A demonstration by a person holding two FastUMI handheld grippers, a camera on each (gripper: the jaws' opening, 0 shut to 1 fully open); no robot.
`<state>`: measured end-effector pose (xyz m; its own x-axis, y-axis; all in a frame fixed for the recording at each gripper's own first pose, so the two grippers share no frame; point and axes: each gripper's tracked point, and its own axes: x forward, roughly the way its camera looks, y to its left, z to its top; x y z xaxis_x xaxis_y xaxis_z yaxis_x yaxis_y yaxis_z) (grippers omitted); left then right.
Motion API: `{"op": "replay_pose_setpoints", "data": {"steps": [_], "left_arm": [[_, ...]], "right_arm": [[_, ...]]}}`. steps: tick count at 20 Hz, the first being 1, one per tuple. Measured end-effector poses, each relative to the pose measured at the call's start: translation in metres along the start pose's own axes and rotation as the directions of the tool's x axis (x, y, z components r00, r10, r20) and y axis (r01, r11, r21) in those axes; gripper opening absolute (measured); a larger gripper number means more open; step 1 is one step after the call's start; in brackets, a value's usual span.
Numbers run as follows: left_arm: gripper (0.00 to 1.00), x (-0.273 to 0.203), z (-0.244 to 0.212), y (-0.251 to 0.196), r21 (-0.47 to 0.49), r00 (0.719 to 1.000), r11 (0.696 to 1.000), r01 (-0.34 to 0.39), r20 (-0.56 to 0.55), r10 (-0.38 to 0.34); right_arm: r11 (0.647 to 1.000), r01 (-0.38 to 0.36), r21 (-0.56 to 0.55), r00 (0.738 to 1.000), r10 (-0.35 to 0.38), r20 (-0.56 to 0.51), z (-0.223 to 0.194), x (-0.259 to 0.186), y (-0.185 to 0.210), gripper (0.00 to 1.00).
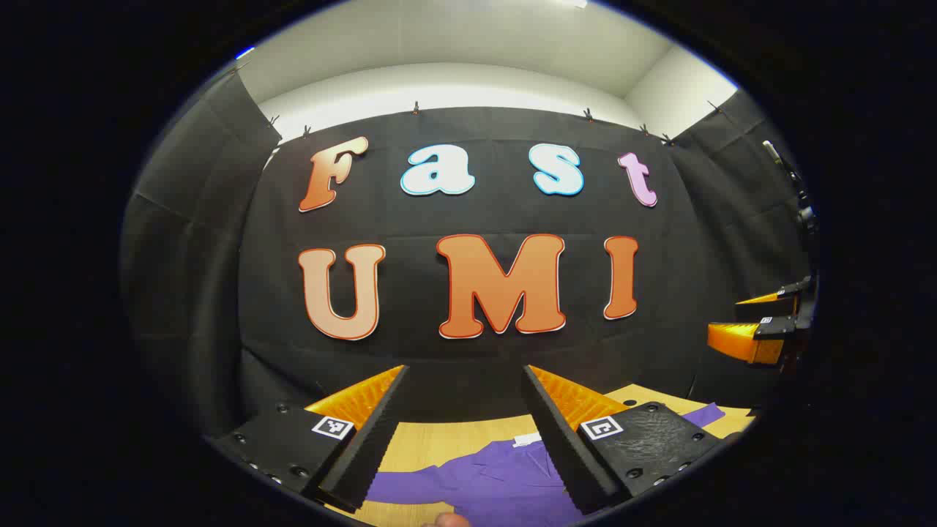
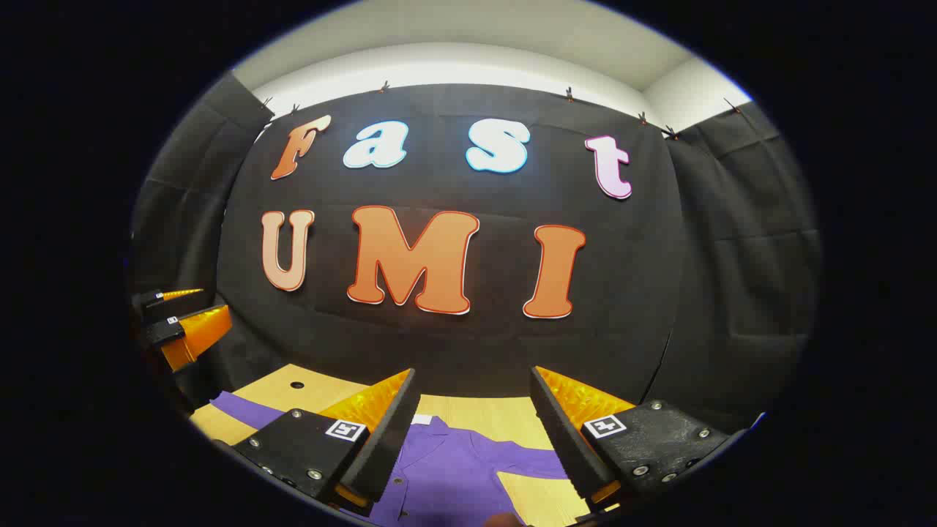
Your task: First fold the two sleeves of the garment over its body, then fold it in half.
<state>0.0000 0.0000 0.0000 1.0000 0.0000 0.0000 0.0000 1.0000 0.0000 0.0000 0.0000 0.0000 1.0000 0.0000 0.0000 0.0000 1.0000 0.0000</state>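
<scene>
**Nothing folded yet, both grippers held high**

Well, from where I sit the job looks barely begun. The purple garment [image 2: 454, 468] lies flat on the wooden table [image 2: 278, 388], collar toward the booth wall, and the sleeves that I can see stretch out sideways rather than over the body. My left gripper [image 1: 465, 432] hangs above the table with its fingers spread apart and nothing between them. My right gripper [image 2: 472, 439] is the same: fingers wide apart, empty, raised above the cloth. Each one sees the other off to the side, level with it. So I judge both sleeve folds remain, then the fold in half. The garment's lower part is out of sight.
</scene>
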Motion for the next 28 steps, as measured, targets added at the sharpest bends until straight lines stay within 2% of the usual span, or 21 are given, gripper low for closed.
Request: {"op": "replay_pose_setpoints", "data": {"steps": [3,7,13,18,25,28], "left_arm": [[0.95,0.006,0.015,0.006,-0.020,1.000,1.000,0.009,0.023,-0.009],[0.95,0.017,0.035,0.011,-0.062,0.999,0.998,0.019,0.051,-0.015],[0.96,0.012,0.021,-0.002,-0.058,0.997,0.998,0.027,0.068,-0.023],[0.95,0.014,0.011,-0.009,-0.055,0.999,0.998,-0.009,0.041,0.011],[0.96,0.023,0.008,-0.015,-0.034,0.998,0.998,-0.058,0.030,0.059],[0.96,0.025,0.005,-0.023,-0.029,0.997,0.997,-0.065,0.030,0.066]], "right_arm": [[1.000,-0.001,-0.014,1.000,0.001,0.003,0.013,-0.003,0.005,0.93],[0.998,0.036,-0.054,0.999,-0.035,0.012,0.019,-0.004,-0.007,0.92],[0.999,0.022,-0.045,1.000,-0.022,-0.009,0.003,0.004,-0.010,0.92],[1.000,0.003,-0.030,1.000,-0.004,-0.024,-0.007,0.021,-0.019,0.92],[0.999,0.027,-0.027,0.996,-0.029,-0.087,-0.044,0.047,-0.048,0.93],[0.997,0.062,-0.045,0.991,-0.067,-0.119,-0.065,0.056,-0.072,0.93]]}}
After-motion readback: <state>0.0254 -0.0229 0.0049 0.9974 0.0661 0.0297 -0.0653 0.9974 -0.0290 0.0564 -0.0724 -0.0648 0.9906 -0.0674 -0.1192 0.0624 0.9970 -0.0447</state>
